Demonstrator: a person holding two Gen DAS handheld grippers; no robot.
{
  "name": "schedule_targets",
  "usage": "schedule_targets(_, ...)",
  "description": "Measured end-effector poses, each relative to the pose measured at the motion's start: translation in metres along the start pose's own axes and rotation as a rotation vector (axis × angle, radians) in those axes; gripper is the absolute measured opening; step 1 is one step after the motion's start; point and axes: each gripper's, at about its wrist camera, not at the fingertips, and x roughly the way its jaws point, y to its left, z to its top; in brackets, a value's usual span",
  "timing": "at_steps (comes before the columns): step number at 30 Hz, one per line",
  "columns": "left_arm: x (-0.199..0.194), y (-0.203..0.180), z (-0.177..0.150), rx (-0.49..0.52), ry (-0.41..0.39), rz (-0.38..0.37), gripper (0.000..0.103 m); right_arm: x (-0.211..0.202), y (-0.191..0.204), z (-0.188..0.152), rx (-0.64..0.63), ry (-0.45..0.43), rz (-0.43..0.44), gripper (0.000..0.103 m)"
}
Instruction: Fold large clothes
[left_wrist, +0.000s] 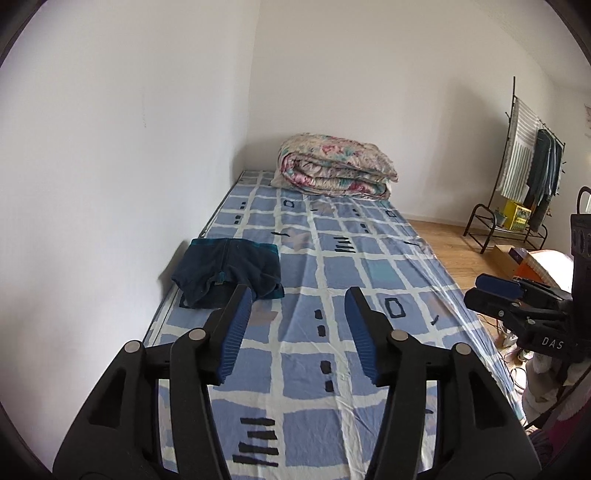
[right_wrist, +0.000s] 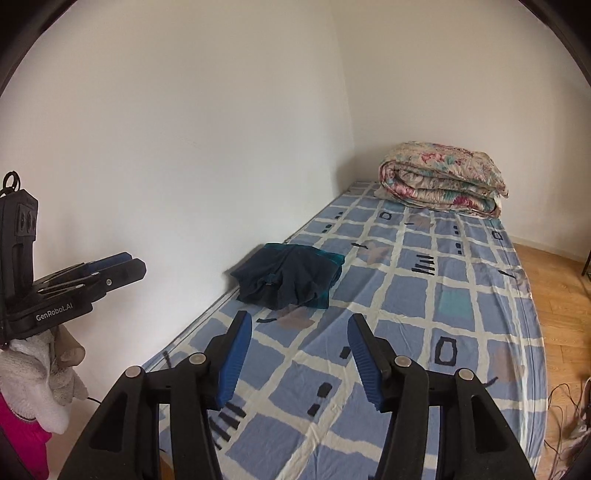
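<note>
A dark navy garment with teal trim (left_wrist: 227, 271) (right_wrist: 290, 277) lies folded in a small heap on the bed, close to the wall. My left gripper (left_wrist: 299, 295) hangs above the bed's near half, open, with nothing between its blue pads; the garment sits just beyond its left fingertip. My right gripper (right_wrist: 301, 321) is also open and empty, raised over the bed's near end with the garment ahead of it. Each gripper shows in the other's view: the right gripper (left_wrist: 495, 291) at the edge of the left wrist view, the left gripper (right_wrist: 122, 264) at the edge of the right wrist view.
The bed (left_wrist: 369, 266) has a blue checked sheet and runs along a white wall (left_wrist: 129, 147). A folded floral quilt (left_wrist: 336, 166) lies at its far end. A clothes rack (left_wrist: 532, 177) stands on the wooden floor at the right. A gloved hand (right_wrist: 40, 365) holds the left gripper.
</note>
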Motion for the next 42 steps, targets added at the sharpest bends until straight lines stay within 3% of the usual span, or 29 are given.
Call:
schedule_targets(3, -0.016, -0.010, -0.014, -0.007, 0.005, -0.014, 0.056, -0.023, 0.001, -0.017, 0.000, -0.006, 0.003, 0.061)
schedule_targets(6, -0.028, -0.020, -0.030, -0.008, -0.013, -0.004, 0.070, -0.035, -0.001, -0.036, -0.016, -0.002, -0.020, 0.061)
schedule_targets(10, -0.032, -0.028, -0.048, -0.019, -0.009, -0.016, 0.076, -0.046, -0.008, -0.060, -0.017, -0.004, -0.059, 0.065)
schedule_targets(14, -0.029, -0.030, -0.064, -0.034, -0.033, 0.005, 0.082, -0.045, -0.016, -0.072, -0.029, -0.014, -0.099, 0.068)
schedule_targets(18, -0.016, -0.029, -0.073, -0.056, -0.028, 0.003, 0.084, -0.034, -0.021, -0.078, -0.048, -0.025, -0.135, 0.080)
schedule_targets(22, 0.003, -0.021, -0.076, -0.084, -0.036, 0.012, 0.098, -0.016, -0.029, -0.083, -0.035, -0.026, -0.135, 0.087)
schedule_targets(30, 0.036, -0.018, -0.086, -0.054, -0.030, 0.098, 0.102, 0.022, -0.046, -0.093, -0.024, -0.018, -0.166, 0.091)
schedule_targets(32, 0.043, -0.018, -0.090, -0.046, -0.012, 0.101, 0.103, 0.026, -0.049, -0.095, -0.015, -0.019, -0.169, 0.103)
schedule_targets(42, 0.072, -0.014, -0.109, -0.046, 0.035, 0.145, 0.103, 0.044, -0.063, -0.105, 0.047, -0.009, -0.187, 0.103)
